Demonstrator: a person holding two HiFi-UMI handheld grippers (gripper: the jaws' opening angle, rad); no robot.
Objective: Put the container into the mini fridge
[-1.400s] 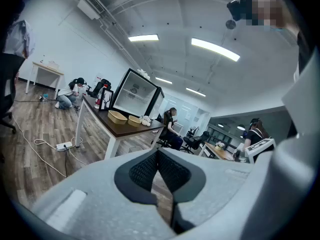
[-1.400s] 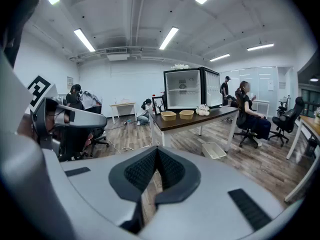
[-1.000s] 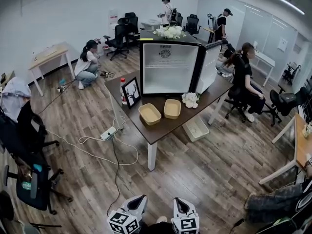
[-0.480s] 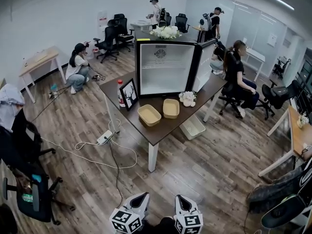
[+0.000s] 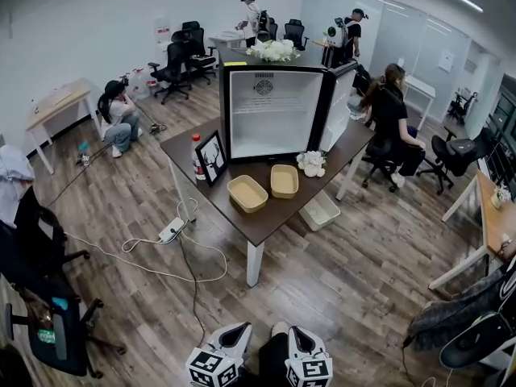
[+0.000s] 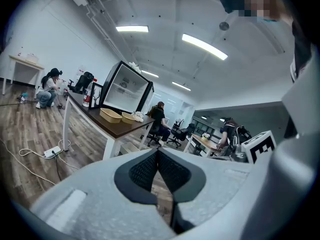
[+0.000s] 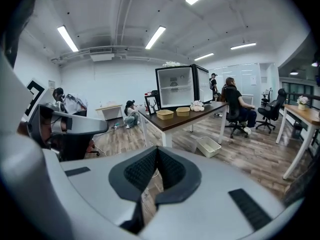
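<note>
Two tan containers (image 5: 247, 193) (image 5: 284, 181) lie side by side on the dark table (image 5: 266, 220), in front of the black mini fridge (image 5: 274, 111), whose door (image 5: 343, 107) stands open to the right. My left gripper (image 5: 234, 330) and right gripper (image 5: 298, 334) are at the bottom edge of the head view, over the wooden floor and far from the table. Both are shut with nothing between the pads. The left gripper view shows the left gripper (image 6: 157, 151), the fridge (image 6: 125, 86) and a container (image 6: 110, 115). The right gripper view shows the right gripper (image 7: 156, 149) and the containers (image 7: 164, 114).
A picture frame (image 5: 213, 156), a red-capped bottle (image 5: 196, 153) and a white plush (image 5: 313, 164) share the table. A white bin (image 5: 320, 210) sits beneath it. A power strip with cables (image 5: 172, 230) lies on the floor at left. Office chairs (image 5: 48, 321) and several people surround.
The table and fridge have drawn slightly nearer and shifted in the head view. Both grippers stay low at the bottom edge, still shut and empty.
</note>
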